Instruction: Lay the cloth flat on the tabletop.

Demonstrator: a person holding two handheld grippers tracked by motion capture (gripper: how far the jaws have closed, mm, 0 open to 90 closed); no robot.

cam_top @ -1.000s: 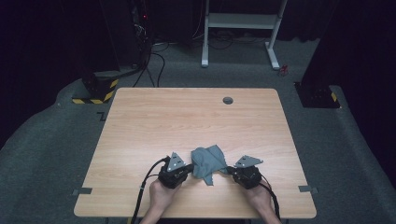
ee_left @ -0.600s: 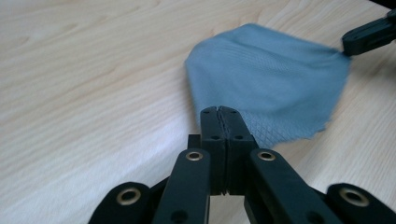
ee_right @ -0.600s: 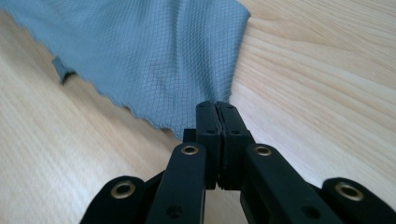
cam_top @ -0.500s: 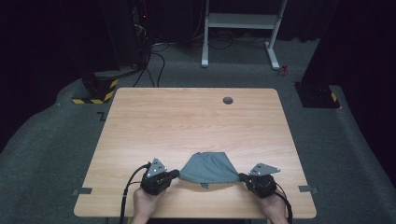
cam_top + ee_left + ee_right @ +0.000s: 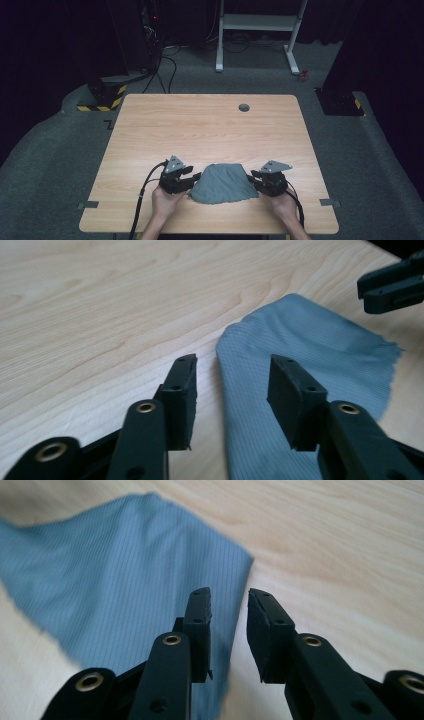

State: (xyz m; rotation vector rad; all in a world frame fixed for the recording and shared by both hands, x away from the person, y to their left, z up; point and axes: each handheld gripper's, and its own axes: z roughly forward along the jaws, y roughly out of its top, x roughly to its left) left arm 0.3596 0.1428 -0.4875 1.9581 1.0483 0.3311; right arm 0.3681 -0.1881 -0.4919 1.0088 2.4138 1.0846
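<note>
A grey-blue cloth [image 5: 221,184] lies spread on the wooden table [image 5: 210,130] near its front edge, between the two hand-held grippers. My left gripper [image 5: 194,180] is at the cloth's left edge. In the left gripper view it [image 5: 232,362] stands open, one jaw over bare wood and the other over the cloth [image 5: 300,345]. My right gripper [image 5: 254,178] is at the cloth's right edge. Its jaws [image 5: 229,597] are a narrow gap apart over the edge of the cloth [image 5: 115,565], with nothing held between them. The right gripper [image 5: 395,282] also appears at the top right of the left gripper view.
A small round grommet [image 5: 243,107] sits near the table's far edge. Beyond the table are a black-and-yellow striped base [image 5: 102,97], cables on the floor and a white frame [image 5: 260,25]. Tape marks [image 5: 88,205] stick to the floor at the table's front corners.
The cloth was bunched between the grippers, then pulled out wide, and now lies flat on the table. Both grippers have let go of it and shifted slightly inward and forward.
</note>
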